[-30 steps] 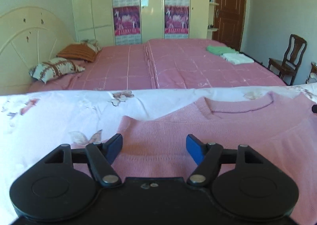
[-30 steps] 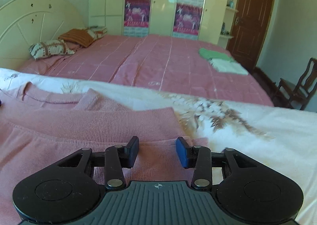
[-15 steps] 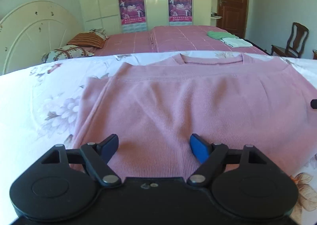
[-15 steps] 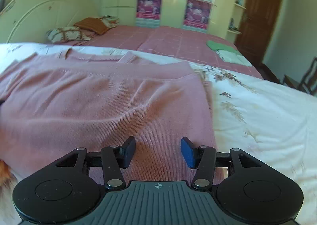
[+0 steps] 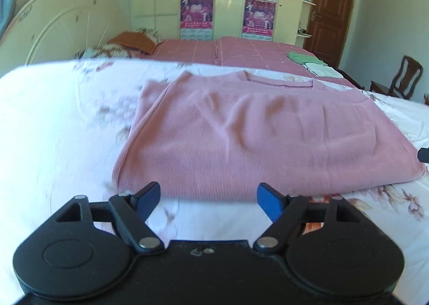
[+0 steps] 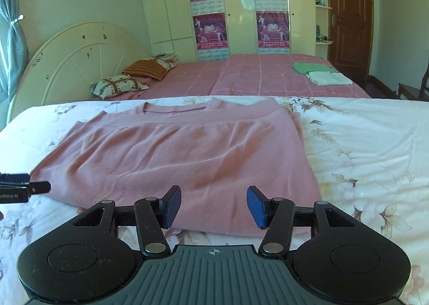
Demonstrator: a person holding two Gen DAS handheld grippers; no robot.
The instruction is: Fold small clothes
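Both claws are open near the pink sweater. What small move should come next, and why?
Probably lower the left claw and right claw onto the pink sweater near its front edge and close. Both are open and empty, and the sweater lies folded once on the floral sheet.

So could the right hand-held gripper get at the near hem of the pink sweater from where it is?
Probably yes. The right hand-held gripper is open, with the folded pink sweater lying flat on the floral sheet just ahead of its fingertips. Nothing lies between them.
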